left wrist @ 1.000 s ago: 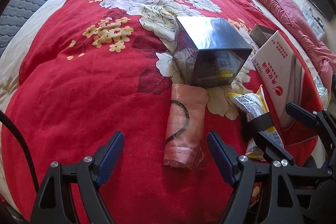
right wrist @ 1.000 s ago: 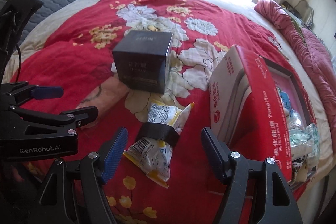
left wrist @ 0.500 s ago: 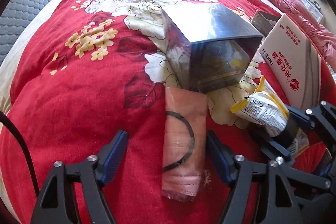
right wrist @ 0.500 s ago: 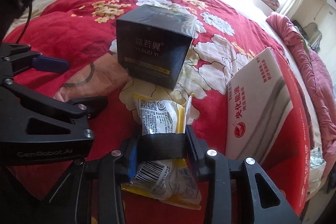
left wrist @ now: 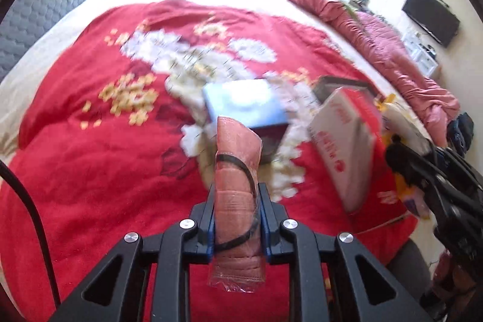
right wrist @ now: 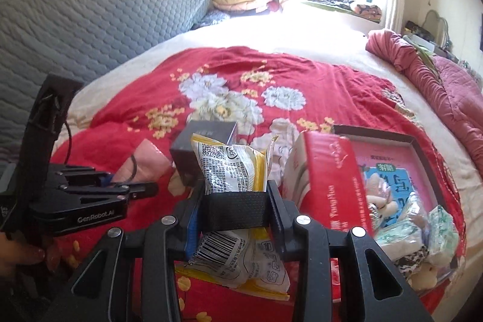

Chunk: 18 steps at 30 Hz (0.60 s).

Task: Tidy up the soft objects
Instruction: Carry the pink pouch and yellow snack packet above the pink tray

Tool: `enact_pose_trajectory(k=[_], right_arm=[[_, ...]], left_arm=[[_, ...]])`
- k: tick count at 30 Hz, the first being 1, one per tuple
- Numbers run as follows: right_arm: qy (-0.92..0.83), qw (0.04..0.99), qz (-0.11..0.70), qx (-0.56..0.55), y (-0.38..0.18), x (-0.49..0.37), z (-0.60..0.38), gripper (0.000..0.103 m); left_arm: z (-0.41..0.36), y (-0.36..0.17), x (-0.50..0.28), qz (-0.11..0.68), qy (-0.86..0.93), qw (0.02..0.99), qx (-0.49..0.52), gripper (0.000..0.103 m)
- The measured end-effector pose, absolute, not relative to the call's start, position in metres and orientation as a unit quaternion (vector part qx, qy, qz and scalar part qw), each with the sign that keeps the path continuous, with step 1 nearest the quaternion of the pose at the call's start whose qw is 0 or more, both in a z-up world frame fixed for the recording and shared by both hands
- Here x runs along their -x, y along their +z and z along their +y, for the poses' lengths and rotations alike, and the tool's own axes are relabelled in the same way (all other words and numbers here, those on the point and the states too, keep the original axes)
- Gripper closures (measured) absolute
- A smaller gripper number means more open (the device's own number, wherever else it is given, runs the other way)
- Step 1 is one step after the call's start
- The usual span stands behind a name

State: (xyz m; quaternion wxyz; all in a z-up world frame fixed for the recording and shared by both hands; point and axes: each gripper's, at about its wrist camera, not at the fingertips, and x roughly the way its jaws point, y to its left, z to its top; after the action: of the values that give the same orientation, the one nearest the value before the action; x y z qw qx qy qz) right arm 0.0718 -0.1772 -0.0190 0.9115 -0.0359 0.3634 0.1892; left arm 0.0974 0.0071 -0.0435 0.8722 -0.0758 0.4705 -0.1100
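While L gripper point(left wrist: 237, 219) jaws pinch crinkly pink pack point(left wrist: 237, 195), R gripper point(right wrist: 235, 210) jaws clamp black-banded snack bag point(right wrist: 234, 168).

Left gripper point(left wrist: 237, 219) fingers clamped on pink packet point(left wrist: 237, 171), right gripper point(right wrist: 235, 210) pinching yellow packet point(right wrist: 232, 168)

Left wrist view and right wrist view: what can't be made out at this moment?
- Dark box, left wrist: motion blur, print unreadable; pink pack in left claw hides its near face.
- Red carton, left wrist: lettering smeared.
- Snack bag, right wrist: black band and right claw cover its middle.
- Tray contents, right wrist: carton hides the left part.
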Motion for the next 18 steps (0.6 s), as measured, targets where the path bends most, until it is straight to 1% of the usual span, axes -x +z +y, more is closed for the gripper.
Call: enact_pose_trajectory(k=[5, 9, 13, 18], right_arm=[[0.15, 0.93, 0.335, 0.007, 0.011, -0.073, -0.225, 0.064], [0.108, 0.941, 0.32, -0.011, 0.024, -0.073, -0.27, 0.064], [0.072, 0.947, 0.312, -0.031, 0.03, -0.072, -0.316, 0.064], [0.049, 0.943, 0.323, -0.059, 0.022, -0.072, -0.361, 0.064]], left_arm=[[-0.043, 0.001, -0.1, 0.443, -0.16, 0.88, 0.056, 0.08], [-0.099, 0.025, -0.107, 0.429, -0.201, 0.88, 0.028, 0.08], [-0.157, 0.027, -0.123, 0.434, -0.24, 0.868, 0.005, 0.08], [-0.215, 0.019, -0.142, 0.448, -0.261, 0.855, -0.028, 0.08]])
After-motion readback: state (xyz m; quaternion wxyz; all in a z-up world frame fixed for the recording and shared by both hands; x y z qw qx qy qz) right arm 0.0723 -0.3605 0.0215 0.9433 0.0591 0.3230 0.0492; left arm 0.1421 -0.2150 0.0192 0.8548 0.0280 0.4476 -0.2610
